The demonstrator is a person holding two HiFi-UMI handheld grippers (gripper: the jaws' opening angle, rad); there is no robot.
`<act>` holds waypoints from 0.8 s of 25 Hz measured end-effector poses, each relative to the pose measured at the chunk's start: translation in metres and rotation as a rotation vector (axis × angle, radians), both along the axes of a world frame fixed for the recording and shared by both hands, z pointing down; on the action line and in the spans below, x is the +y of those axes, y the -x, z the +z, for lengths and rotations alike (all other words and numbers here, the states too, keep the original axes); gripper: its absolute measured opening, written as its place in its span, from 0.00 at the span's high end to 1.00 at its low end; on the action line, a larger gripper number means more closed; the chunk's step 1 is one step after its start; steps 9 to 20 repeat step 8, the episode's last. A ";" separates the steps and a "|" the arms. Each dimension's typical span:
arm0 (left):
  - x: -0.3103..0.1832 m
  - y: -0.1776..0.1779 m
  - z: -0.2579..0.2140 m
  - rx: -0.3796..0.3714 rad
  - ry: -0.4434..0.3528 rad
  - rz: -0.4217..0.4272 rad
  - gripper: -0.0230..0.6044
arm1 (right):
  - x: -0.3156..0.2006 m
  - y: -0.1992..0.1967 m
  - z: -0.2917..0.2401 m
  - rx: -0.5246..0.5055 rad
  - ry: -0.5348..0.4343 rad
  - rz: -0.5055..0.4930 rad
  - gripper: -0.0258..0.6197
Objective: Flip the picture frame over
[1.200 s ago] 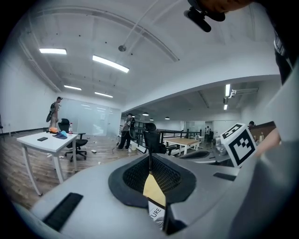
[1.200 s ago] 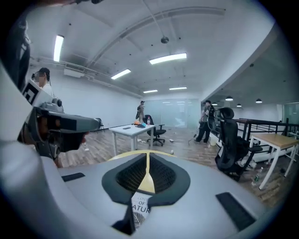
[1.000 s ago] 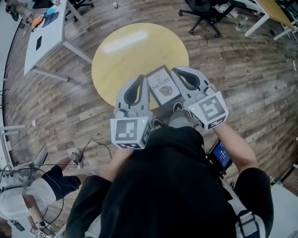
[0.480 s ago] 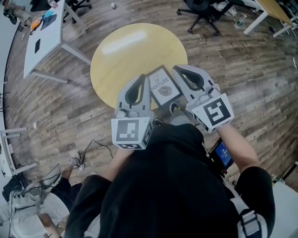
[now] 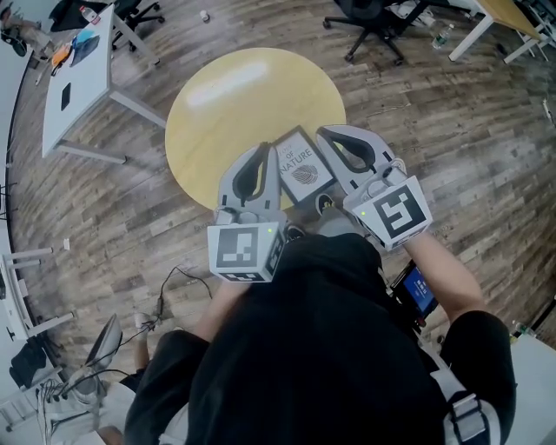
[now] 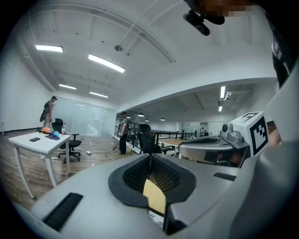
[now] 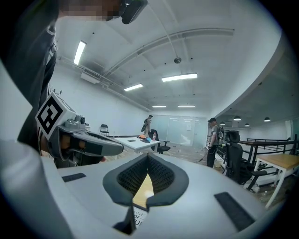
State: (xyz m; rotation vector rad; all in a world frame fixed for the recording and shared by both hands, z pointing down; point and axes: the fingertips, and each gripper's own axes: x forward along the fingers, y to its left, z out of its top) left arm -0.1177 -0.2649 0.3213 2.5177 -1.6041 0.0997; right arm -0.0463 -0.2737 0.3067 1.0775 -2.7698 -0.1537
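A black picture frame [image 5: 300, 165] with a white leaf print lies face up near the close edge of the round yellow table [image 5: 234, 96]. My left gripper [image 5: 263, 148] hovers at the frame's left side, jaws shut and empty. My right gripper [image 5: 326, 132] hovers at the frame's right side, also shut with nothing in it. Both point forward, nearly level, above the table. In the left gripper view the gripper [image 6: 150, 155] shows a sliver of table and frame [image 6: 154, 215] below its closed tips. In the right gripper view the gripper [image 7: 147, 155] shows the same, with the frame [image 7: 137, 217] low down.
A white desk [image 5: 78, 78] stands at the far left and black office chairs [image 5: 373, 22] at the far right. A cable [image 5: 174, 278] trails on the wooden floor. People stand far off [image 6: 122, 133] [image 7: 212, 140]. The holder's dark shirt [image 5: 313, 348] hides the table's close edge.
Both grippers stay where they were, shut beside the frame. A person low at the left of the head view has gone out of the picture.
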 end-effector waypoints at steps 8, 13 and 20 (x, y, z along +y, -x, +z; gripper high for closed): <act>-0.003 -0.001 0.000 -0.010 -0.013 0.016 0.91 | -0.001 0.004 -0.002 0.004 -0.017 -0.003 0.93; -0.003 -0.001 0.000 -0.010 -0.013 0.016 0.91 | -0.001 0.004 -0.002 0.004 -0.017 -0.003 0.93; -0.003 -0.001 0.000 -0.010 -0.013 0.016 0.91 | -0.001 0.004 -0.002 0.004 -0.017 -0.003 0.93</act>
